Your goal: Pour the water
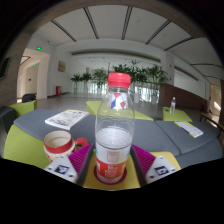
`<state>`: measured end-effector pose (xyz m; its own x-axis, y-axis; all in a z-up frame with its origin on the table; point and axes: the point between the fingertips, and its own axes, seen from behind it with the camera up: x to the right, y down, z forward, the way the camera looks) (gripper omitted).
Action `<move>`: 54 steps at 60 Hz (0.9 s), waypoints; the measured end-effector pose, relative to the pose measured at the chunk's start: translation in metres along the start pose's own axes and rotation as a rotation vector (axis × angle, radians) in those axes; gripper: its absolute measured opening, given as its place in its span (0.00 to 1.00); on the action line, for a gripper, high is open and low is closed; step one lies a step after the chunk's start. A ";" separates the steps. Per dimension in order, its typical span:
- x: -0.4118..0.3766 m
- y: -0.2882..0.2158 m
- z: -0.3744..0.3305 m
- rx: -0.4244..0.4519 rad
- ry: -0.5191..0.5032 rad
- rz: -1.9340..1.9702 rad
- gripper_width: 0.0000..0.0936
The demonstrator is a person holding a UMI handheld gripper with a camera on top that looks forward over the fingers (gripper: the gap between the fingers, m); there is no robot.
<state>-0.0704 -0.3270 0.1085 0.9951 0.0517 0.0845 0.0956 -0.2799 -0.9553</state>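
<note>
The bottle's (pixel 114 130) base and the contact with the pads (pixel 141 157) are hidden, so the grip cannot be judged; the cup (pixel 59 143) is possibly partly covered behind it.

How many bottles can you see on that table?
2. A big red-capped bottle stands between the fingers, its lower part hiding whether they press it. A small bottle stands far across the table, beyond the yellow mats. Others may be hidden.
</note>
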 end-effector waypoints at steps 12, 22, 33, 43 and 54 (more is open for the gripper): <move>-0.004 0.000 -0.067 -0.078 0.025 0.009 0.92; -0.014 -0.008 -0.160 -0.103 0.049 -0.011 0.92; -0.030 -0.010 -0.261 -0.102 0.059 0.015 0.91; -0.033 -0.010 -0.321 -0.099 0.082 0.034 0.92; -0.031 -0.018 -0.352 -0.069 0.090 0.023 0.91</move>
<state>-0.0943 -0.6614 0.2228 0.9950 -0.0412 0.0914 0.0717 -0.3455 -0.9357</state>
